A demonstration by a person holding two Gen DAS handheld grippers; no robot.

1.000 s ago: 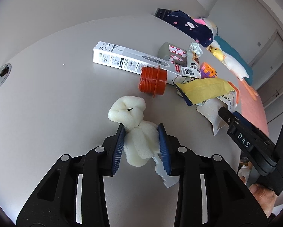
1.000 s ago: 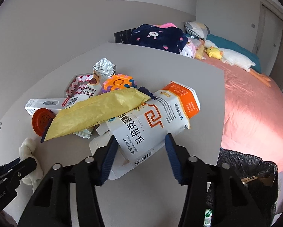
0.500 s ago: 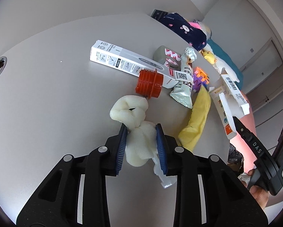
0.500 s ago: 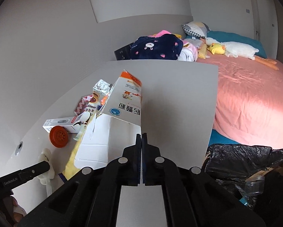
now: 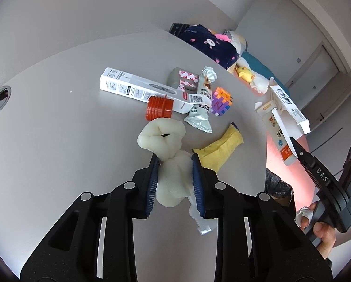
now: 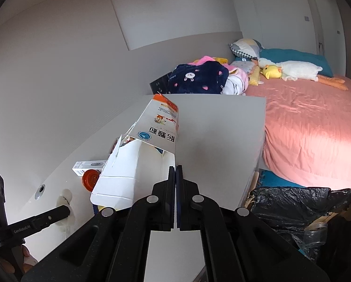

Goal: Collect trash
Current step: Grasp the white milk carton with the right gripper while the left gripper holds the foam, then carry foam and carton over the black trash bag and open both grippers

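Since a second ago the carton (image 5: 278, 119) has risen off the tabletop (image 5: 58, 129), uncovering the yellow packet (image 5: 220, 150). Left wrist view: left claw (image 5: 174, 178) grasps crumpled white foam (image 5: 168, 155).

Right wrist view: right claw (image 6: 175, 183) is clenched on the flattened white-and-orange carton's edge, beside a black-lined trash bin (image 6: 299, 209) whose contents are hard to make out.
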